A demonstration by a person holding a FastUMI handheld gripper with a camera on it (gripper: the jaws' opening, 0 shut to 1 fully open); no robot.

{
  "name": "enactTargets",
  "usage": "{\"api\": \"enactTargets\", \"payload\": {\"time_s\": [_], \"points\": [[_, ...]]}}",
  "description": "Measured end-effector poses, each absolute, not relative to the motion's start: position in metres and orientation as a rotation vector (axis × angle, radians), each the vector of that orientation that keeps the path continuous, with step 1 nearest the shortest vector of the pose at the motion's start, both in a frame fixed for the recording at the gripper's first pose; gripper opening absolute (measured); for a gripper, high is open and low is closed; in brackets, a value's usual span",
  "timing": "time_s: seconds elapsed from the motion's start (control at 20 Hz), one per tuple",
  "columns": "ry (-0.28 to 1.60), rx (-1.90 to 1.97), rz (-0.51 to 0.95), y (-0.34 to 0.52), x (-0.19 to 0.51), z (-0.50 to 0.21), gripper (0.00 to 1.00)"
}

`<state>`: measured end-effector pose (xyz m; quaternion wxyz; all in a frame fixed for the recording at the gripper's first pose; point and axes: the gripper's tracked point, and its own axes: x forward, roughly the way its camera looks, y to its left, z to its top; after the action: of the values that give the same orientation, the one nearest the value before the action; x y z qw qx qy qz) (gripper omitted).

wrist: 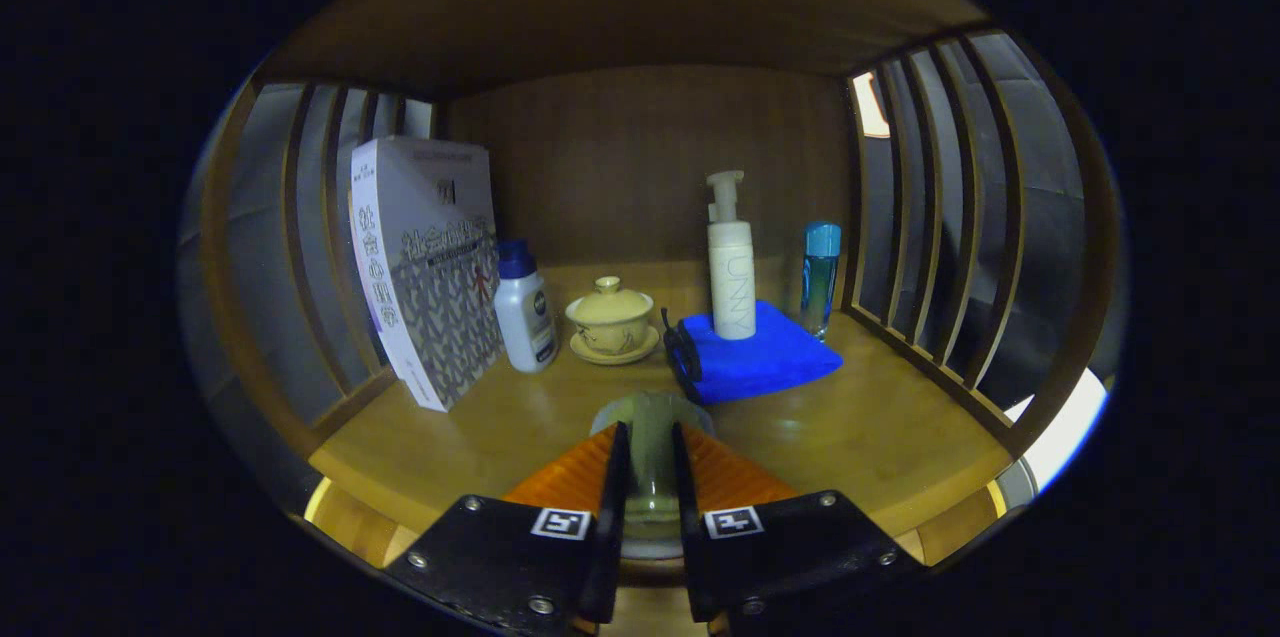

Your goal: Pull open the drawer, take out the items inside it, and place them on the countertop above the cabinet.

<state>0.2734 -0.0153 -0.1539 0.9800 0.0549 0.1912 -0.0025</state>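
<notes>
Gripping clear glass (651, 462) – between both fingers of gripper (650, 457) | above countertop (850, 427)

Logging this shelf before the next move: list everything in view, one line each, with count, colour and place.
Book: one, white and grey, upright against the left slats.
Small bottle: one, white with blue cap, right of the book.
Lidded cup on saucer: one, pale yellow, centre of the countertop.
Folded cloth: one, blue, right of the cup.
Pump bottle: one, white, standing on the cloth.
Slim bottle: one, blue, by the right slats.
Glass jar: one, clear greenish, between the fingers.
Countertop: one, wooden.
Gripper: one, fingers pressed on the jar.
</notes>
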Motion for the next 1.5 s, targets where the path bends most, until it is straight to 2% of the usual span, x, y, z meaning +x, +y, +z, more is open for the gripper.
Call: {"api": "enactTargets", "payload": {"time_s": [0.1,0.4,0.7,1.0,1.25,1.5], "points": [[0.365,0.104,0.005,-0.015,0.271,-0.150,0.32],[0.156,0.275,-0.023,-0.031,0.220,-0.084,0.96],[-0.026,0.227,-0.045,-0.057,0.116,-0.025,0.95],[-0.090,0.221,0.023,-0.016,0.004,-0.027,0.95],[-0.042,0.181,0.070,0.027,-0.056,-0.077,0.95],[0.076,0.103,0.069,0.055,-0.078,-0.142,0.95]]}}
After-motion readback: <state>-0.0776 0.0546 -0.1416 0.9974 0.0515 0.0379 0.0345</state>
